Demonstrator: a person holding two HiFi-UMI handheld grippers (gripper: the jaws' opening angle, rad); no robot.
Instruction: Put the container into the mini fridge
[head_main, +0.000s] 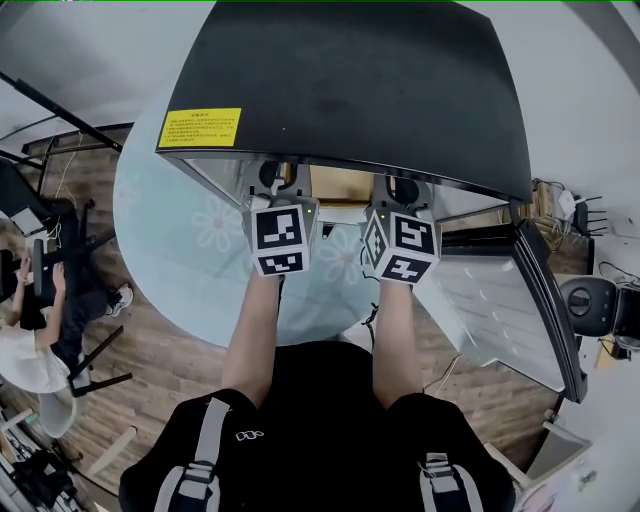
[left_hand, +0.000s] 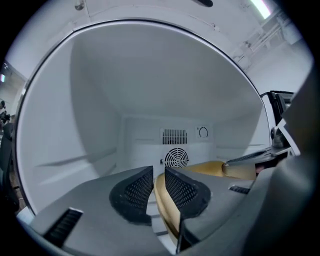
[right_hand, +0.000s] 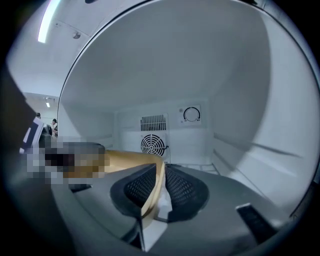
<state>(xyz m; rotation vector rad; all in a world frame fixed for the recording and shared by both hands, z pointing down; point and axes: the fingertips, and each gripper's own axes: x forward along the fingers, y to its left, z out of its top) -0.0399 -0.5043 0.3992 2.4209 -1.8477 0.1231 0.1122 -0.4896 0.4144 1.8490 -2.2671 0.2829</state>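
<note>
Jaws on the left gripper and right gripper clench opposite rims of the thin tan container — held inside the black, white-lined mini fridge. Best lowered level onto the fridge's floor — then released.

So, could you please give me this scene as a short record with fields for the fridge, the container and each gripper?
fridge: black-topped mini fridge with a white interior
door: open, swung to the person's right
container: tan thin-rimmed container, held between both grippers, reaching into the fridge
left gripper: jaws closed on the container's rim
right gripper: jaws closed on the opposite rim
back wall: round fan grille ahead of the container
</note>
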